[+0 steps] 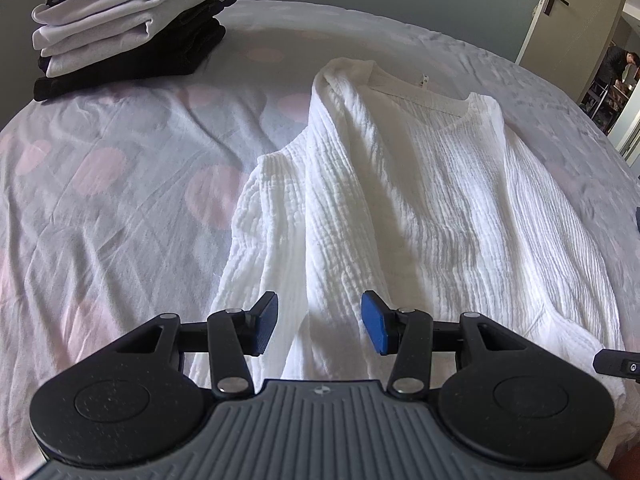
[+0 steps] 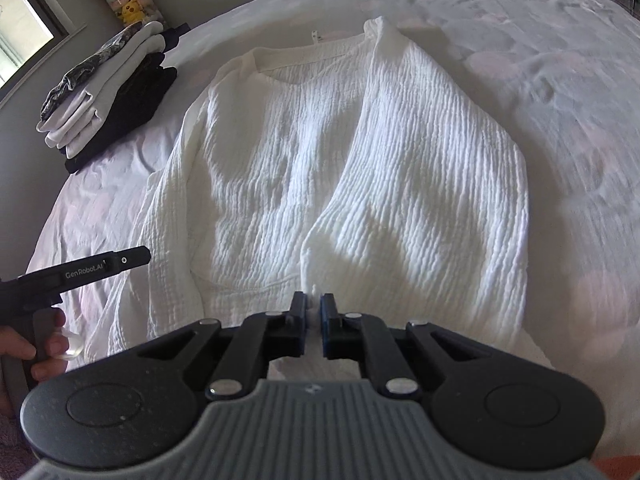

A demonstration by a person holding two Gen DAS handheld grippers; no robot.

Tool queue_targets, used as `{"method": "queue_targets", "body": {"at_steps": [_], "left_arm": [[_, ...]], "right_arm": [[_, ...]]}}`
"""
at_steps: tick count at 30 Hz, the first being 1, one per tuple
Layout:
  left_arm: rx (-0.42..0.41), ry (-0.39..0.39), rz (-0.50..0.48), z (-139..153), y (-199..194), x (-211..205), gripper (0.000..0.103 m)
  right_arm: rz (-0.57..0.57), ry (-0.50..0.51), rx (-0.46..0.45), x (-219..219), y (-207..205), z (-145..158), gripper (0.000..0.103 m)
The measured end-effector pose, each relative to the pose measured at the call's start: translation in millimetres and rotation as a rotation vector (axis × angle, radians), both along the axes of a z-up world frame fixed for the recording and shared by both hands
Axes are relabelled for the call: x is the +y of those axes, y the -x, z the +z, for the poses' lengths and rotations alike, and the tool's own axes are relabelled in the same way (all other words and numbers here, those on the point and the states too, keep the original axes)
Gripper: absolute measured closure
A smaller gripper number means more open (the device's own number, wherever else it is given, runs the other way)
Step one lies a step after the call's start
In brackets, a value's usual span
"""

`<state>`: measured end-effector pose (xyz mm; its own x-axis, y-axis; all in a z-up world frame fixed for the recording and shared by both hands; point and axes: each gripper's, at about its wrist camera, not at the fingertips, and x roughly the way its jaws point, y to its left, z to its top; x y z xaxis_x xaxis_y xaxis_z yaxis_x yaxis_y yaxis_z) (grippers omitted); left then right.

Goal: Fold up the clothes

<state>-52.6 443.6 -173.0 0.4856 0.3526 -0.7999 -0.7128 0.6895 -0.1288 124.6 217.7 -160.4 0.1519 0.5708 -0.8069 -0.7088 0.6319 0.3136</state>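
Note:
A white crinkled shirt (image 1: pixel 420 184) lies on the bed with its neckline at the far end and both sides folded in over the front. In the left wrist view my left gripper (image 1: pixel 320 326) stands open just above the shirt's lower left part, and its blue pads (image 1: pixel 376 328) press on nothing. In the right wrist view the same shirt (image 2: pixel 340 152) fills the middle. My right gripper (image 2: pixel 314 312) is shut on a pinch of white cloth at the near edge of the folded-in right side.
A stack of folded white and black clothes (image 1: pixel 128 28) sits at the bed's far left corner (image 2: pixel 108 96). The pale sheet with pink dots (image 1: pixel 100 200) is wrinkled. A hand (image 2: pixel 48 344) holds the left gripper's handle. An open door (image 1: pixel 576 12) is at the far right.

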Motion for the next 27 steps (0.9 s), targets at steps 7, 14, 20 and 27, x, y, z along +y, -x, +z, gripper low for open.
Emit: {"method": "queue_targets", "body": {"at_steps": [7,14,20,27], "left_arm": [[-0.003,0.022,0.013,-1.9,2.1,7.4,0.049],[-0.025,0.035,0.029,0.7,3.2,12.4,0.049],[-0.024,0.038,0.029,0.4,2.7,13.9,0.049],[-0.013,0.036,0.047,-3.0,3.3,22.9,0.049]], "right_arm": [[-0.042,0.034,-0.098,-9.4,-16.8,14.9,0.095],[-0.111,0.105,-0.227,-33.3,-62.6,43.6,0.095],[-0.222,0.186,-0.317,-54.7,-119.8,64.8,0.095],[-0.379,0.294,-0.383,-81.8,-198.0,77.2,0.095]]}}
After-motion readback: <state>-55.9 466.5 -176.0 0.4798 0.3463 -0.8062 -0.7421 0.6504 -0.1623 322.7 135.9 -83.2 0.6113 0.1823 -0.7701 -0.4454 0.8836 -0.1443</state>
